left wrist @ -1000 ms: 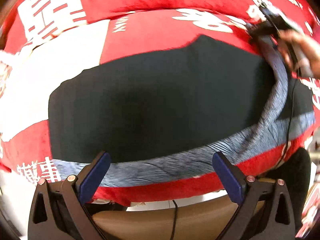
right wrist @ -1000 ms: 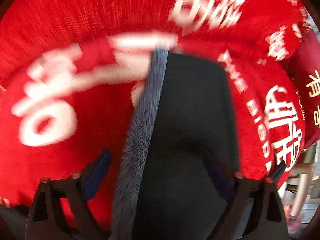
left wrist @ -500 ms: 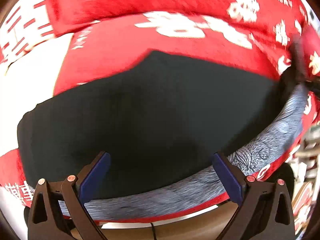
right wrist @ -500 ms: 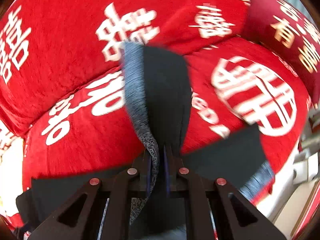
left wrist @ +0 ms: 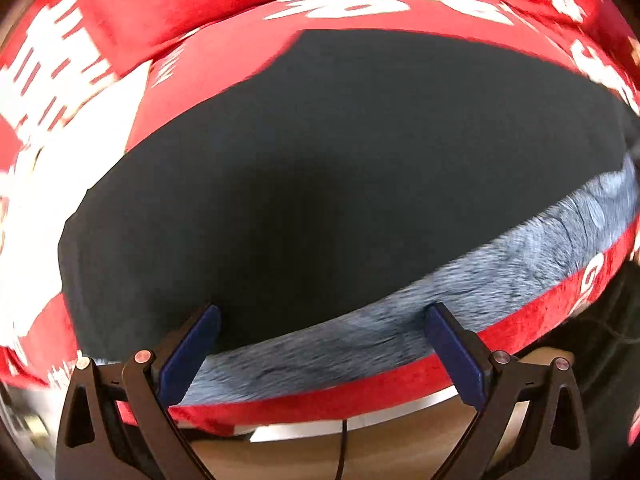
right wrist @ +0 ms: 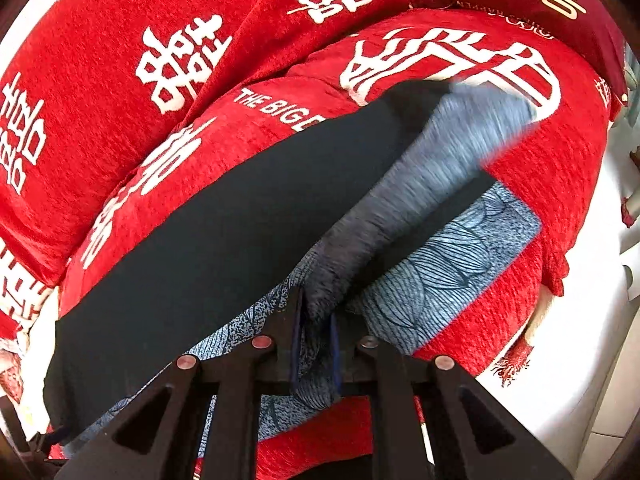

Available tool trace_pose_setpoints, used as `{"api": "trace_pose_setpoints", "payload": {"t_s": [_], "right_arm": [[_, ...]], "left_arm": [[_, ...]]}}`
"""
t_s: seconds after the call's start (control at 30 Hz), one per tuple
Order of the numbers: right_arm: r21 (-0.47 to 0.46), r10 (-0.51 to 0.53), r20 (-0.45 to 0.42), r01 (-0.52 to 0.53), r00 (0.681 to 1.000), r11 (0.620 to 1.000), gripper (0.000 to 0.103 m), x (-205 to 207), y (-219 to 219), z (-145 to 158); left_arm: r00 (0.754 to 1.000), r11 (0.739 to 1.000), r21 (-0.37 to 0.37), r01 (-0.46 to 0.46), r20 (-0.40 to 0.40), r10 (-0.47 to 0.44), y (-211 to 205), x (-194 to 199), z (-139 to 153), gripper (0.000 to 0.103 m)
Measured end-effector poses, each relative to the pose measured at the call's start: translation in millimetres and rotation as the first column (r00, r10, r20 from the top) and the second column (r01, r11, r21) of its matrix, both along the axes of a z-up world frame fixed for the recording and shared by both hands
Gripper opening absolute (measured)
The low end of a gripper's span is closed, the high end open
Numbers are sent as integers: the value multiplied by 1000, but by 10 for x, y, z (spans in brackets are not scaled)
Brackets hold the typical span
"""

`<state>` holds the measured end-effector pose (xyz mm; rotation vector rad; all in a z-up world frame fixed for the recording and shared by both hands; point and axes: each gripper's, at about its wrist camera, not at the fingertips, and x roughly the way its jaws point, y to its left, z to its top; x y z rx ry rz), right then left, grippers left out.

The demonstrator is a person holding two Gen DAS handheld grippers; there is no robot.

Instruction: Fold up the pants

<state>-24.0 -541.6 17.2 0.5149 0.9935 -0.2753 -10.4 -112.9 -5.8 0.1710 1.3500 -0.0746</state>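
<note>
The pants [left wrist: 320, 168] lie spread across a sofa seat covered by a red cover [right wrist: 120, 52] with large white characters. They are dark, almost black, with a blue-grey patterned band [left wrist: 480, 280] running along the edge nearest the front of the seat, where a thin strip of red cover shows below it.

The left gripper [left wrist: 320, 356] hangs over that front edge, pointing steeply down, its blue-padded fingers [left wrist: 188, 356] spread wide apart. Nothing is caught between them; the patterned band and the dark cloth lie flat under the gap.

The right gripper [right wrist: 316, 344] is clenched on a bunched piece of the patterned band, its two pads pressed close with the cloth squeezed between them. From the pinch a strip of the band rises away from the seat, blurred, toward the far corner of the pants, with dark fabric beside it. A flat part of the patterned band [right wrist: 460, 256] lies on the red cover just right of the grip. Beyond the cover's right edge a white surface [right wrist: 592, 340] shows.
</note>
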Motion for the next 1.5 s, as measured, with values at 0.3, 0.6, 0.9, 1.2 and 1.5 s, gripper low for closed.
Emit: {"api": "trace_pose_setpoints", "payload": {"t_s": [0.3,0.6,0.9,1.2,1.5], "right_arm": [[-83,2,-53,-7,999,997,31,-90,82,166],[-155,-94,-62,83,994,984,78,-471,-55,263],[-206,68,-81,-83,994,975,79,-308,196,164],[-44,-221,25,222,975,974,77,-445,-1158,95],[-223,21,-11,-23,1000,975,76,244,-1024,106]], "left_arm": [[995,991,-126,-52,78,63,-335,327,327,102],[997,998,44,49,60,-51,-844,342,20,103],[992,991,53,-120,51,117,80,139,62,103],[918,921,-7,-390,78,389,1079,74,160,102],[857,857,-64,-511,32,514,1425,100,79,102]]}}
